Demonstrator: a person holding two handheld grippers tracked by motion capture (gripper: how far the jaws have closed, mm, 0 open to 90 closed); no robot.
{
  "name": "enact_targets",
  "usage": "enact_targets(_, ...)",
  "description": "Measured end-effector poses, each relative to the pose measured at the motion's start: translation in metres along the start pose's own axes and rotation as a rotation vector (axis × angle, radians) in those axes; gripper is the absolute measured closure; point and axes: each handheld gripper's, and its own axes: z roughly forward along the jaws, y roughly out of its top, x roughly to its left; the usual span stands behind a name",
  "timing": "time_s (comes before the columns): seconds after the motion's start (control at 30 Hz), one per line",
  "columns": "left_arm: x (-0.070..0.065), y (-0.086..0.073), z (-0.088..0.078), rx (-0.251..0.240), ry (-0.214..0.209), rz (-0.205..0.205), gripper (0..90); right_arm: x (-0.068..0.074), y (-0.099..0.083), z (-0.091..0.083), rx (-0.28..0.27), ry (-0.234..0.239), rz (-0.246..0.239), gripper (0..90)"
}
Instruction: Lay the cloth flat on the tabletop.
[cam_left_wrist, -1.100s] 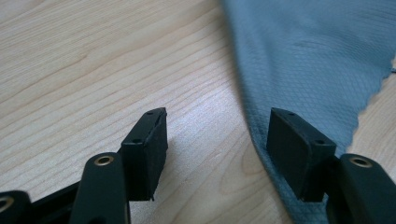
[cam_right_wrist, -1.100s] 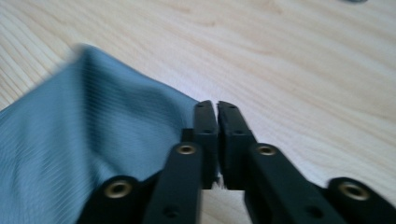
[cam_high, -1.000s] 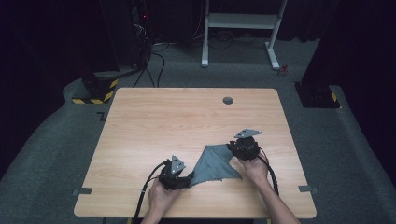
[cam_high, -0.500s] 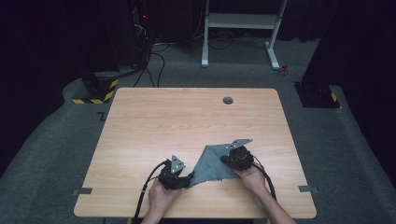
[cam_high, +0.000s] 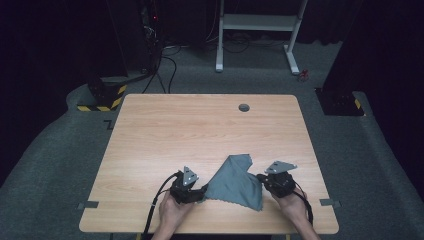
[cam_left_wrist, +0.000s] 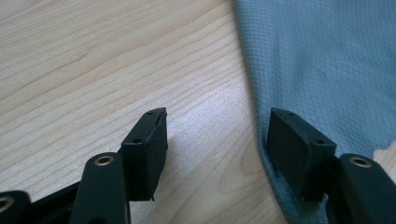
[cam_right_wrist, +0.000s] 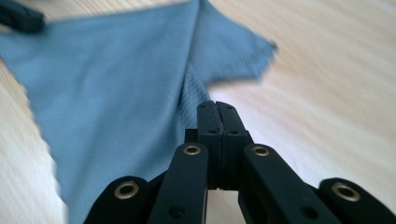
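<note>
Thin grey waffle-weave cloth (cam_high: 235, 182), folded, roughly triangular, frayed edge, lies on pale wood-grain table (cam_high: 200, 130) between both grippers. Left gripper (cam_left_wrist: 217, 149) jaws apart, one pad on the cloth's edge, bare table between. Right gripper (cam_right_wrist: 217, 109) clenched, pinching a fold of cloth. Round grommet hole (cam_high: 244, 107) far behind cloth.

A light wooden table (cam_high: 200, 135) with rounded corners is standing on grey carpet (cam_high: 60, 165); a round cable hole (cam_high: 244, 107) is sitting near its far edge, toward 12 o'clock. At 12 o'clock a white desk frame (cam_high: 260, 30) is standing against darkness. At 10 o'clock, black cables (cam_high: 165, 65) are trailing past a yellow-black striped base (cam_high: 100, 100). At 2 o'clock a dark stand base (cam_high: 340, 100) is resting.
</note>
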Motion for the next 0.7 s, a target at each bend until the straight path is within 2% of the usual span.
enact_targets(0.07, 0.0, 0.0, 0.0, 0.0, -0.001, 0.0, 38.7, -0.002, -0.011, -0.005, 0.019, -0.009, 0.029, 90.0)
enact_targets(0.13, -0.001, 0.0, 0.0, 0.0, -0.008, -0.008, 39.2, -0.001, -0.023, -0.006, 0.056, -0.007, 0.035, 89.9)
enact_targets(0.23, 0.0, 0.003, 0.003, 0.001, -0.033, 0.005, 41.3, 0.009, -0.028, 0.0, 0.103, -0.035, -0.027, 88.4)
enact_targets(0.27, 0.0, 0.005, 0.004, 0.003, -0.036, 0.008, 41.4, 0.009, -0.025, 0.002, 0.09, -0.035, -0.029, 84.9)
enact_targets(0.33, 0.001, 0.015, 0.008, 0.03, -0.041, 0.028, 41.8, 0.006, -0.015, 0.004, 0.039, -0.019, 0.013, 80.2)
enact_targets(0.43, 0.0, 0.031, 0.018, 0.044, -0.082, 0.029, 43.7, 0.001, 0.007, 0.015, -0.011, -0.009, 0.048, 74.6)
enact_targets(0.5, -0.001, 0.041, 0.026, 0.052, -0.088, 0.04, 44.7, -0.003, 0.023, 0.028, -0.011, -0.01, 0.061, 71.8)
enact_targets(0.57, -0.002, 0.049, 0.032, 0.052, -0.109, 0.032, 45.9, -0.007, 0.036, 0.042, 0.008, -0.031, 0.078, 69.0)
enact_targets(0.7, -0.007, 0.059, 0.043, 0.065, -0.119, 0.037, 48.2, -0.019, 0.05, 0.064, 0.057, -0.064, 0.121, 65.5)
